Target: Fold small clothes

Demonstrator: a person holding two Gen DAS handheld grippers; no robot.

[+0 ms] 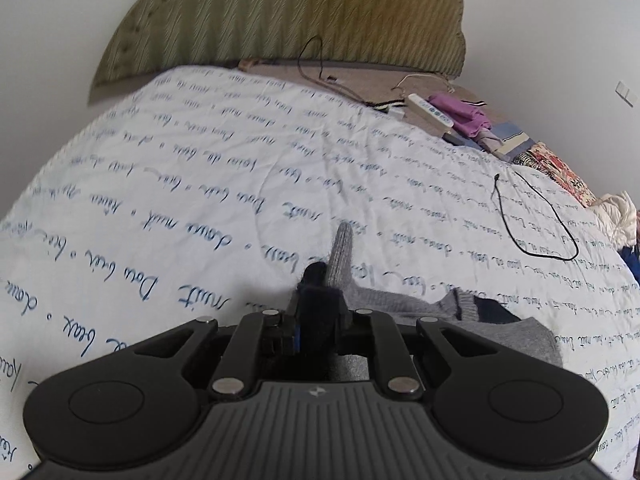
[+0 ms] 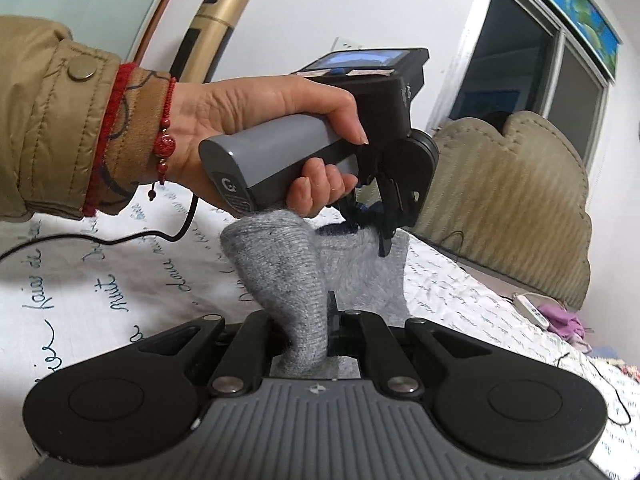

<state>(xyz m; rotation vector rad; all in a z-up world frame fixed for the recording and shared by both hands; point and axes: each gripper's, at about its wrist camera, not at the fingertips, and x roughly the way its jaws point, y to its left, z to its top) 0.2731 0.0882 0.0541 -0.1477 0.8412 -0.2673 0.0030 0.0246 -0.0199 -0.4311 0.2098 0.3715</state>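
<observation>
A small grey knitted garment (image 2: 280, 264) with a dark navy edge hangs lifted above the bed, stretched between both tongs. The left tongs (image 2: 378, 220) are clamped on its navy edge, the right tongs (image 2: 308, 332) on a grey fold. Below lies the white bedspread (image 1: 200, 184) with blue script, a black cord (image 1: 532, 216) looped on it.

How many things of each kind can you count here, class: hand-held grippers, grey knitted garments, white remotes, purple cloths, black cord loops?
Hand-held grippers: 2 (left hand-held gripper, right hand-held gripper)
Grey knitted garment: 1
White remote: 1
Purple cloth: 1
Black cord loop: 1
Total: 6
</observation>
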